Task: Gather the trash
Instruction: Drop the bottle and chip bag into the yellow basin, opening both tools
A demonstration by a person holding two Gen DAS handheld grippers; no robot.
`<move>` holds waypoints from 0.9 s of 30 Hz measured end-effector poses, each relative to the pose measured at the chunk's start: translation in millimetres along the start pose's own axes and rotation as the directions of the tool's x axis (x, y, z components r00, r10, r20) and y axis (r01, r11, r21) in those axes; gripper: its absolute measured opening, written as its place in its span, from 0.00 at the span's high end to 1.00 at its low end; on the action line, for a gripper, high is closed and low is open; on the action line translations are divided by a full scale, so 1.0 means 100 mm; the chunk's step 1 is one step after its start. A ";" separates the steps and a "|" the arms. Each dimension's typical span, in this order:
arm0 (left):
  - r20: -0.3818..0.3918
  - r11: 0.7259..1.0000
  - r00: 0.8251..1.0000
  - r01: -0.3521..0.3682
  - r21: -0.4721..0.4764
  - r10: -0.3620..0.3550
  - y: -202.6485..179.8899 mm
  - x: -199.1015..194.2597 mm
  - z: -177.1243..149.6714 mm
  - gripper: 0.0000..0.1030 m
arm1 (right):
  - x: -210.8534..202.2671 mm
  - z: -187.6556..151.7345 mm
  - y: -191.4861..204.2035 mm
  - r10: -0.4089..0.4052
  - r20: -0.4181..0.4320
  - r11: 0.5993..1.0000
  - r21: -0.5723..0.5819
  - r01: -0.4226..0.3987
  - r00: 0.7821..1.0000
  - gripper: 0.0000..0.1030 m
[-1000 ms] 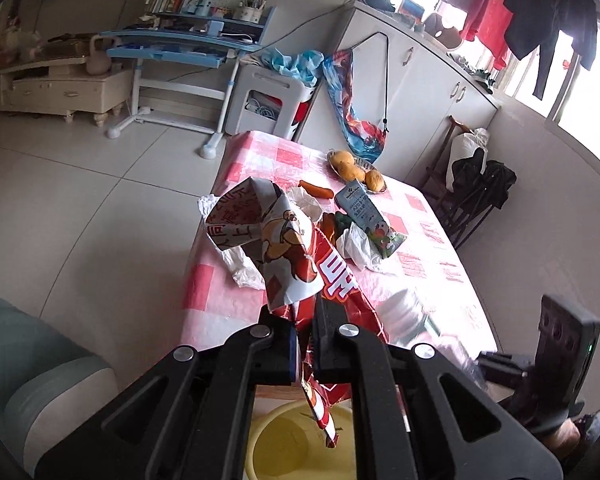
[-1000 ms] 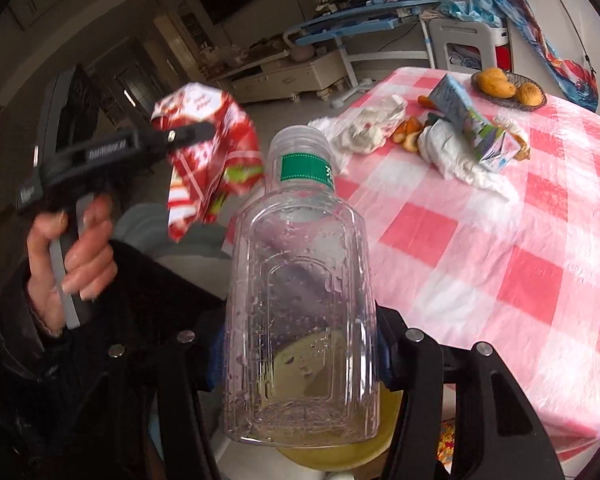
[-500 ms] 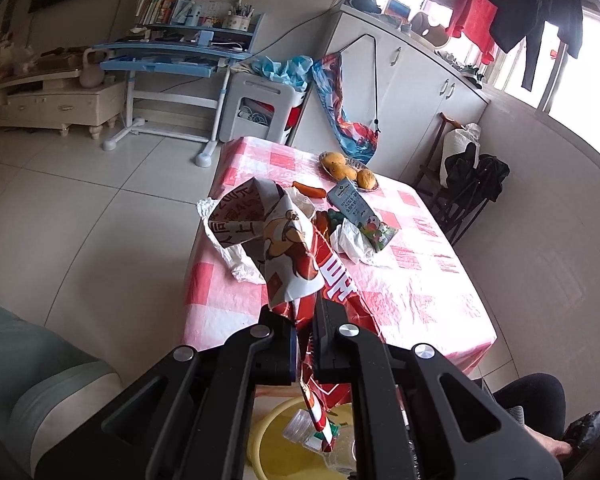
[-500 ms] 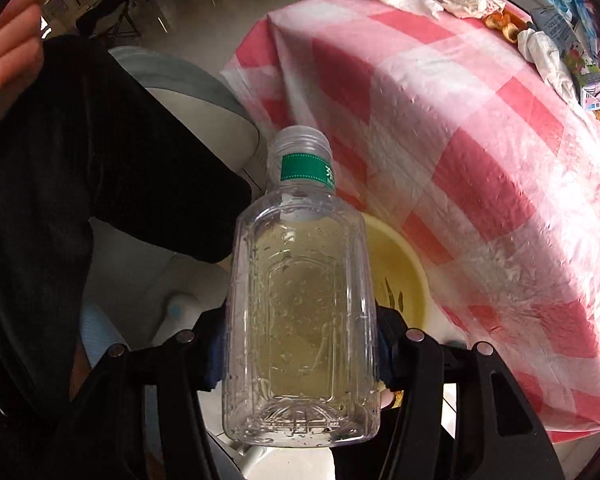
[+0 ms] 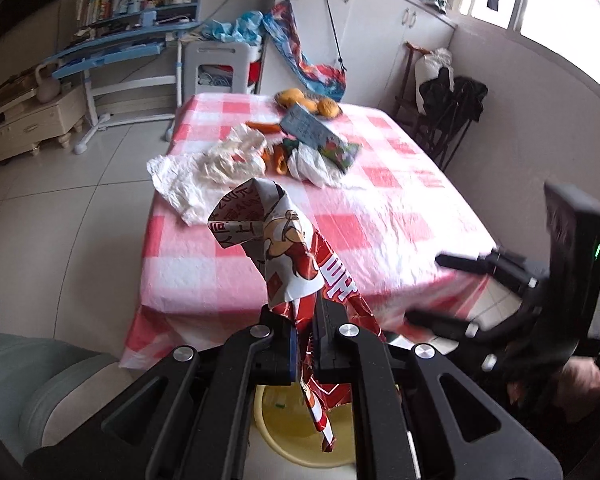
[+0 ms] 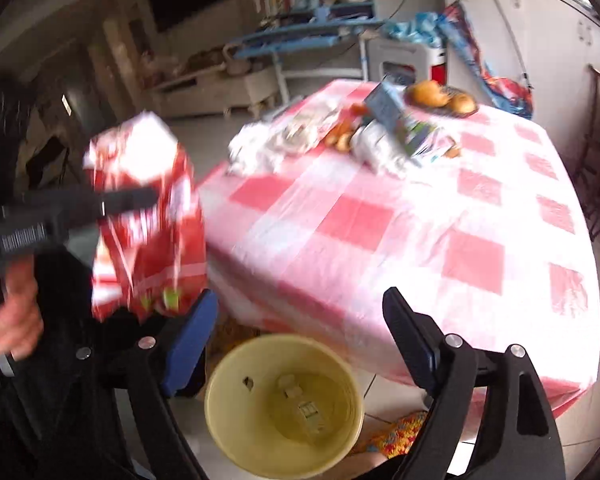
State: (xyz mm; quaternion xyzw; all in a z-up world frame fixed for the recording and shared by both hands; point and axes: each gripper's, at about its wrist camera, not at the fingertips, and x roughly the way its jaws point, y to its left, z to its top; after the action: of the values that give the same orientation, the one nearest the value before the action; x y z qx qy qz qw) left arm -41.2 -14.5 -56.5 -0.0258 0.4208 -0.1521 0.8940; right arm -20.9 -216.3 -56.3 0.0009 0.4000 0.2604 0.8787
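The left gripper [image 5: 304, 328] is pinching the red snack wrapper [image 5: 284, 256] tight, dangling it over the yellow bin [image 6: 282, 404] on the floor beside the checked table [image 5: 380, 216]. The right gripper [image 6: 300, 320] is spreading its jaws wide with nothing between them, hovering above that bin. A blurry bottle-like shape seems to be lying inside.
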 end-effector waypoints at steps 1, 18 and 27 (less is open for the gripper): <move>-0.048 1.000 0.999 0.007 0.023 -0.006 -0.07 0.08 -0.06 0.95 | -0.06 0.02 -0.08 0.001 0.037 0.999 0.037 -0.003 0.999 0.20; -0.163 0.992 0.985 -0.029 0.122 0.049 -0.39 0.22 -0.31 0.46 | -0.33 0.02 -0.24 -0.074 0.165 0.990 0.130 0.052 0.983 0.13; 0.162 0.970 0.957 -0.229 -0.079 0.239 -0.03 -0.29 -0.05 0.24 | -0.39 0.04 -0.08 -0.135 0.237 0.990 0.063 0.123 0.962 0.13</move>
State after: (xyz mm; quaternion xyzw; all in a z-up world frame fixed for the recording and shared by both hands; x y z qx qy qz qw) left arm -63.4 -8.8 -37.7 -0.0153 0.3471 -0.0301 0.9372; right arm -35.3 -240.5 -27.9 0.0274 0.2959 0.1908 0.9356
